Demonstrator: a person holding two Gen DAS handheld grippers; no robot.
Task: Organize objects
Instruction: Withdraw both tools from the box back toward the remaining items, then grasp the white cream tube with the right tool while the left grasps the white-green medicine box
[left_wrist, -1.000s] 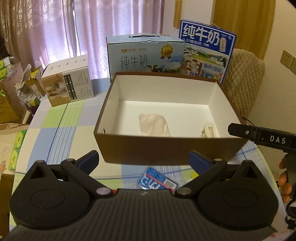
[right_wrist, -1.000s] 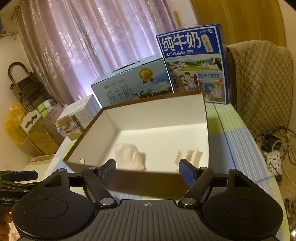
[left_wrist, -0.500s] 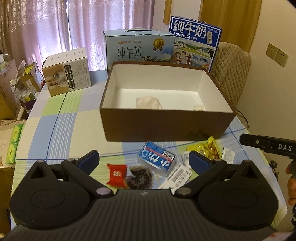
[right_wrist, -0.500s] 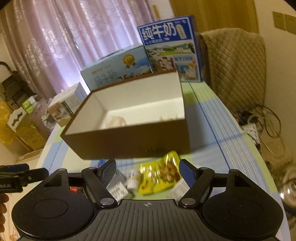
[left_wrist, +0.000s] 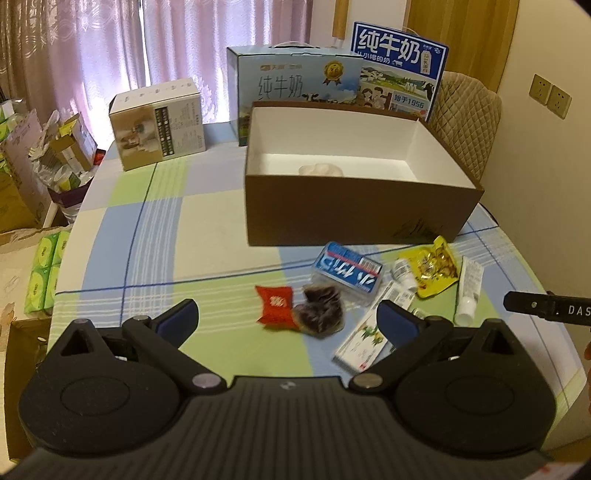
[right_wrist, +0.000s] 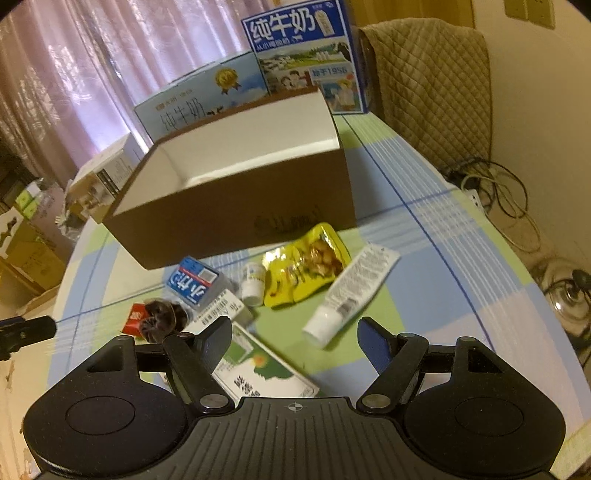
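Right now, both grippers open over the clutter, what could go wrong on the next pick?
1. The items overlap: the right gripper closing on the tube might also drag the yellow pouch.
2. The small bottle lies on its side and could roll.
3. The box wall is high; a low carry may clip it.

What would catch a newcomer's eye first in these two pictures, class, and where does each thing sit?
The big open brown cardboard box with a white inside stands mid-table on the checked cloth. In front of it lies a scatter of small items, the bright yellow snack pouch and red sachet standing out. Two tall blue milk cartons rise behind the box.
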